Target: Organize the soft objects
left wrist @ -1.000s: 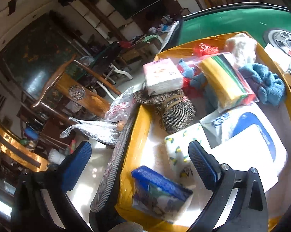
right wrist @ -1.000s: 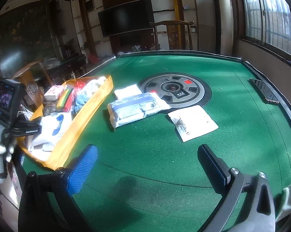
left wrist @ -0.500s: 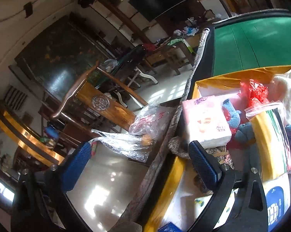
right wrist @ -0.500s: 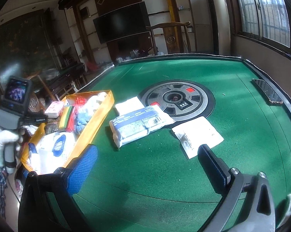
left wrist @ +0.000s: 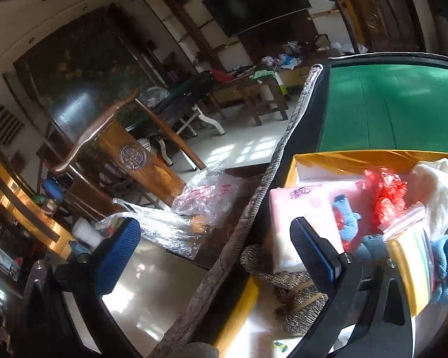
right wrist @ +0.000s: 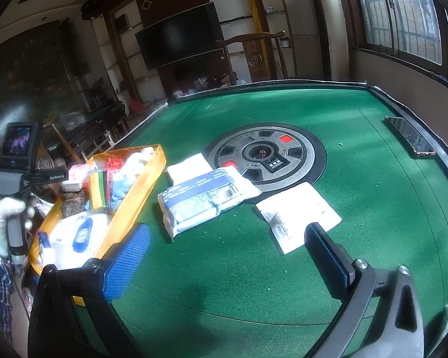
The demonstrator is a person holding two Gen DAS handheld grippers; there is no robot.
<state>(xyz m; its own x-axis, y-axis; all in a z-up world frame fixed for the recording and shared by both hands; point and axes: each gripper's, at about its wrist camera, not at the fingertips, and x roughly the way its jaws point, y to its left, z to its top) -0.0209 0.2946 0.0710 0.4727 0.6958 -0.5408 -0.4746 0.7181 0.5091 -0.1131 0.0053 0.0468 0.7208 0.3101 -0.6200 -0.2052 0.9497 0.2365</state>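
A yellow tray (right wrist: 140, 185) at the table's left edge holds tissue packs, blue cloths and bags. On the green felt lie a blue-and-white wipes pack (right wrist: 206, 200), a white pack (right wrist: 188, 168) behind it and a flat white pouch (right wrist: 298, 217). My right gripper (right wrist: 226, 256) hovers open and empty over the near felt, short of the wipes pack. My left gripper (left wrist: 215, 247) is open and empty, straddling the table's left rim beside the tray (left wrist: 352, 158). Its right finger stands over a pink tissue pack (left wrist: 286, 208).
A round grey hub (right wrist: 265, 156) sits at the table's centre and a black phone (right wrist: 408, 135) lies at the right rim. Off the left edge are a wooden chair (left wrist: 113, 146), crinkled plastic bags (left wrist: 194, 208) and shiny floor. A gloved hand (right wrist: 3, 220) holds the left gripper's handle.
My left gripper has swung left and up, off the tray's near end toward the table rim and the room. My right gripper has moved slightly nearer the packs.
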